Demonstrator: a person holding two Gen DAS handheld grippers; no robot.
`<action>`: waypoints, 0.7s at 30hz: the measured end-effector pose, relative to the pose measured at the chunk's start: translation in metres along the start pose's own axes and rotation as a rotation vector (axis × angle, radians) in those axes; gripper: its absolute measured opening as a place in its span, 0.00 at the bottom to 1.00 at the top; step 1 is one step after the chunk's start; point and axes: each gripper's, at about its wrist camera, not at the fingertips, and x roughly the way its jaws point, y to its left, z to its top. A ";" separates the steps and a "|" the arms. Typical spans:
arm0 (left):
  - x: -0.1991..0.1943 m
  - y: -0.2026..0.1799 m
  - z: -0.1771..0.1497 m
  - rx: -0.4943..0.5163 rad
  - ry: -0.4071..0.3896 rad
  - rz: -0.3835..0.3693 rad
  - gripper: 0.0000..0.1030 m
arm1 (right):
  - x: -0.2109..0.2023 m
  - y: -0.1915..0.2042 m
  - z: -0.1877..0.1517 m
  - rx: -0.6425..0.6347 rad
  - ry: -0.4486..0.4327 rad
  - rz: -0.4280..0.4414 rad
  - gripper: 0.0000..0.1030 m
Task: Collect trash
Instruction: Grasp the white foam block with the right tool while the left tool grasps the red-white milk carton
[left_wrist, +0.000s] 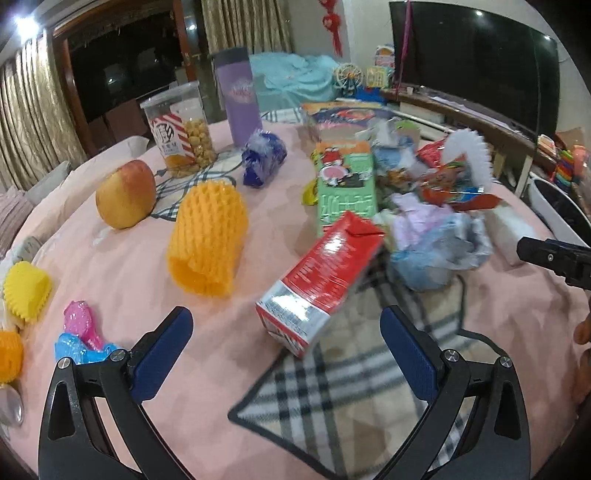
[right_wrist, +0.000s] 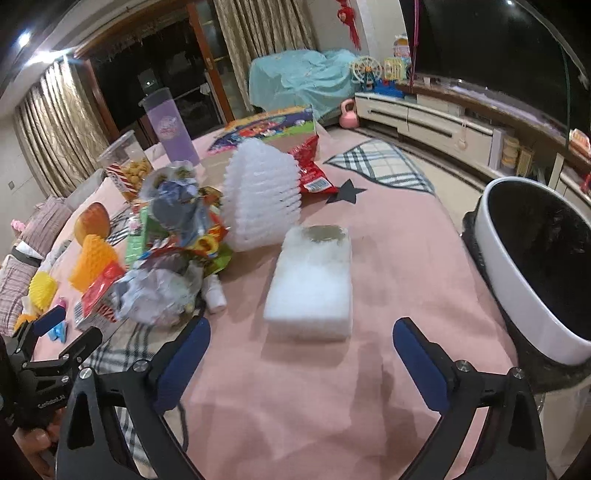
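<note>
Left wrist view: we see our left hand-held gripper (left_wrist: 286, 326) spread wide with nothing held, its blue pads either side of a red and silver drink carton (left_wrist: 319, 278) that lies tilted on the pink tabletop (left_wrist: 122, 266), not touched by either pad. Just beyond the carton sits a heap of crumpled wrappers and plastic bags (left_wrist: 439, 221), with a green carton (left_wrist: 345, 184) lying flat beside it. To the left lie an orange foam fruit net (left_wrist: 208, 238), an apple (left_wrist: 125, 194), a blue crumpled bag (left_wrist: 264, 158), a clear snack jar (left_wrist: 181, 134) and a purple tumbler (left_wrist: 240, 98). In the right wrist view, our right hand-held gripper (right_wrist: 301, 350) is likewise wide open and empty, and a white foam block (right_wrist: 312, 282) rests on the tabletop just ahead, between the lines of its fingers. Behind the block stands a white foam net (right_wrist: 262, 195), with a red snack packet (right_wrist: 314, 168) behind it. A white bin with a dark inside (right_wrist: 532, 266) stands at the right edge, well apart from the trash heap.
</note>
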 end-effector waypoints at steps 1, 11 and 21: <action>0.003 0.001 0.000 -0.005 0.013 -0.010 1.00 | 0.005 -0.002 0.001 0.001 0.012 0.001 0.93; 0.014 -0.003 -0.004 0.003 0.074 -0.088 0.40 | 0.014 -0.012 0.003 0.019 0.025 -0.013 0.55; -0.039 -0.009 -0.030 -0.055 -0.025 -0.162 0.35 | -0.020 -0.025 -0.018 0.062 -0.020 0.083 0.48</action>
